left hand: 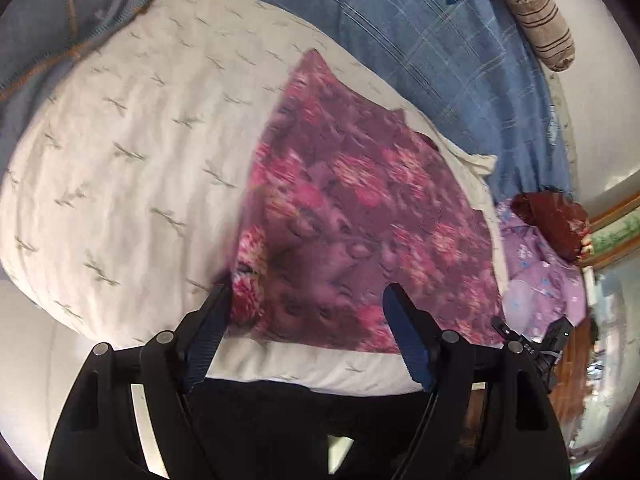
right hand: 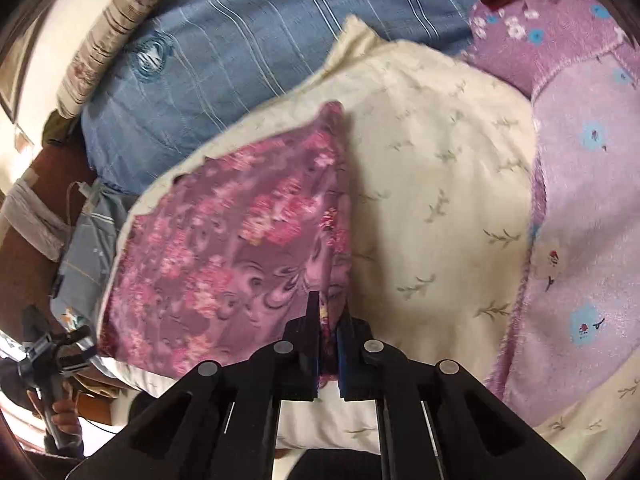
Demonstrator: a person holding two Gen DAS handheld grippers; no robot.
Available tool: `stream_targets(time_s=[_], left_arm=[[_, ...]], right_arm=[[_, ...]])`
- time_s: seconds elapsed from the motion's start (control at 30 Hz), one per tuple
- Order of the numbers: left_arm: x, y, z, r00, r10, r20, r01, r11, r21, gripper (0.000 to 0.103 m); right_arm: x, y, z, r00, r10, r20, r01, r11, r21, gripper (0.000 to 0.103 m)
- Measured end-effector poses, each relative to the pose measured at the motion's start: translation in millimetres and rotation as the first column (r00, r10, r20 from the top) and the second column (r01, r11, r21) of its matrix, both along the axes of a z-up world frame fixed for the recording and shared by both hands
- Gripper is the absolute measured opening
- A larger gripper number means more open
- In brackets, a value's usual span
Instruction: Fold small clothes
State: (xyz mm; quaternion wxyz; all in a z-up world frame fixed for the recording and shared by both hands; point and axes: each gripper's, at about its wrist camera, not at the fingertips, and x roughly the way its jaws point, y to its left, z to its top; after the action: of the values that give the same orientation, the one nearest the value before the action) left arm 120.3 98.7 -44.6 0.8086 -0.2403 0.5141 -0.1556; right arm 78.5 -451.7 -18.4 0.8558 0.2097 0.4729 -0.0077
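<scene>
Right hand-held gripper (right hand: 329,312), at the lower centre of its own view, is clenched on the near edge of the floral purple cloth (right hand: 236,248), with a pinch of fabric showing between the two nearly closed fingers. From that pinch a fold line runs up the frame to a pointed corner near the middle of the picture, and the rest of the cloth spreads out to the left of it over the cream pillow (right hand: 440,184).

In the left wrist view, the left hand-held gripper (left hand: 308,300) sits at the bottom of the frame with its fingers spread wide and released; the left fingertip touches the bunched near-left corner of the floral purple cloth (left hand: 352,208) while the right finger hangs over the fabric (whether it touches cannot be told). The cloth covers the right half of the cream pillow (left hand: 120,152) and looks blurred.

A blue checked bedsheet (left hand: 460,68) fills the upper part of that frame, with a striped bolster (left hand: 532,12) at the upper right. A lilac flowered blanket (right hand: 580,200) lies along the right side of the right wrist view, just beside the pillow.
</scene>
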Motion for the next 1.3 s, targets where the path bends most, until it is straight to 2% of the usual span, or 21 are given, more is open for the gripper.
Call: stream_targets(time_s=[0.03,0.1,0.13,0.2,0.33,0.4,0.47,0.67,0.77,0.87,0.9,1.0,1.1,1.3], left_arm=[[2,4,-5,1.0,0.02,-0.016,-0.019,1.0,0.023,0.077],[7,10,-13,0.998,0.022,-0.056,-0.023,1.0,-0.007,0.077],[8,16,-14,0.998,0.018,-0.063,-0.021,0.999,-0.044,0.077],[12,24,-4,1.0,0.008,-0.024,-0.009,0.998,-0.06,0.077],[25,34,27,0.996,0.007,0.089,-0.006,1.0,-0.019,0.077],[37,35,35,0.994,0.008,0.112,-0.009,1.0,0.002,0.077],[53,34,33,0.995,0.008,0.104,-0.007,1.0,-0.006,0.077],[97,13,17,0.998,-0.047,0.045,0.047,0.999,-0.005,0.077],[116,3,15,0.997,-0.072,0.029,0.071,0.997,0.01,0.077],[141,-4,15,0.997,-0.082,0.014,0.081,0.996,0.048,0.077],[150,-6,15,0.996,-0.084,0.01,0.083,0.995,0.056,0.077],[173,-13,12,0.996,-0.093,-0.008,0.093,0.994,0.062,0.077],[191,-24,7,0.995,-0.102,-0.021,0.104,0.991,0.083,0.077],[215,-42,-8,0.994,-0.084,-0.068,0.089,0.994,0.071,0.077]], right_arm=[[1,-4,-8,0.999,-0.012,-0.036,0.011,1.0,-0.011,0.005],[3,-2,-22,0.996,-0.015,-0.093,0.014,1.0,-0.003,0.007],[0,-2,-19,0.996,-0.026,-0.084,0.026,1.0,-0.003,0.011],[0,-2,-3,0.997,-0.048,-0.054,0.046,0.998,-0.034,0.011],[-2,4,40,0.994,-0.072,0.082,0.079,0.992,-0.095,0.012],[3,21,55,0.991,-0.013,0.134,0.027,0.995,-0.099,0.012],[15,44,58,0.988,0.045,0.147,-0.029,0.993,-0.111,0.019],[69,117,33,0.977,0.203,0.071,-0.195,0.975,-0.109,0.021],[87,132,29,0.97,0.237,0.057,-0.23,0.966,-0.115,0.021],[104,117,31,0.977,0.204,0.064,-0.198,0.976,-0.086,0.021],[110,103,33,0.983,0.17,0.074,-0.165,0.984,-0.072,0.023],[128,45,36,0.997,0.015,0.081,-0.011,0.999,-0.051,0.04],[148,-4,28,0.995,-0.089,0.04,0.09,0.995,-0.033,0.042],[190,-29,-6,0.993,-0.114,-0.041,0.113,0.993,-0.014,0.042]])
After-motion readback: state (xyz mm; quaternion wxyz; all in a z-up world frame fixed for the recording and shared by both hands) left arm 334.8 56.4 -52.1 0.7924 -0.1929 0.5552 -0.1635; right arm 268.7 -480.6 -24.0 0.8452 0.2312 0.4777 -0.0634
